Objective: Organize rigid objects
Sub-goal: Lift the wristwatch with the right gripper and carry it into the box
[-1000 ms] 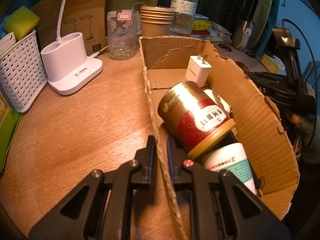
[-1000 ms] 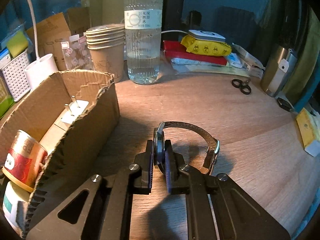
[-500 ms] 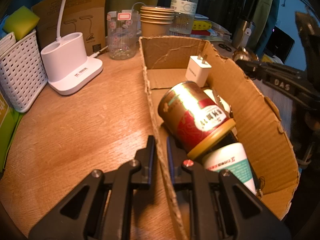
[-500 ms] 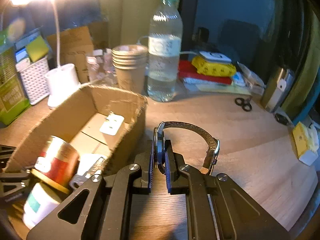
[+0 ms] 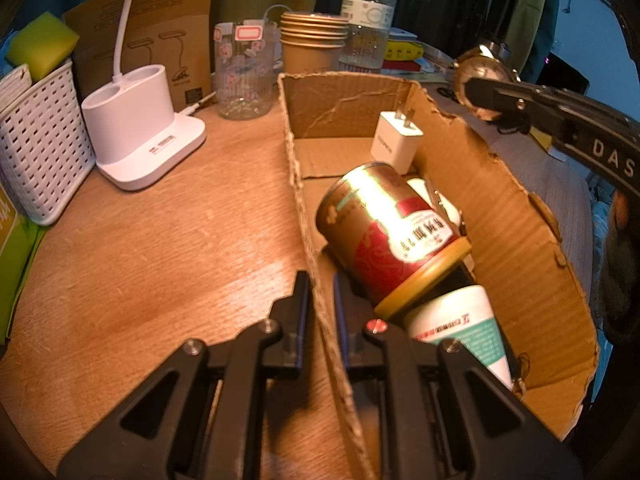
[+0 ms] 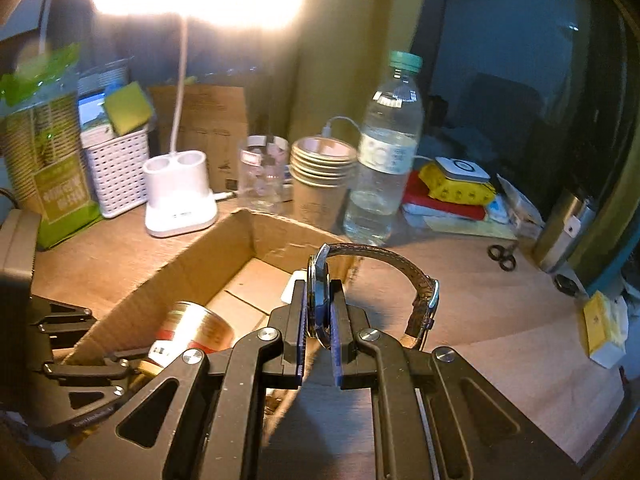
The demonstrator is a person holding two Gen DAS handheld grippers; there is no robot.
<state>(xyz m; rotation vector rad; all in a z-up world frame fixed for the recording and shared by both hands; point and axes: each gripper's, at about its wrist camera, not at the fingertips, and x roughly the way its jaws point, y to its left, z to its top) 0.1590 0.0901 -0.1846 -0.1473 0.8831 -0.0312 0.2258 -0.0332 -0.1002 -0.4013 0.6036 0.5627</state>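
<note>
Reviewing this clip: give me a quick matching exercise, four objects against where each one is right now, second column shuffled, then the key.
Objects:
1. wristwatch
2. red and gold can
3. white charger plug
4. water bottle

Places:
A. standing on the table behind the cardboard box
B. clamped in the right gripper, in the air above the box
C. lying on its side inside the box
D. at the far end of the box, prongs pointing up

Pairs: 1-B, 2-C, 3-D, 4-A
</note>
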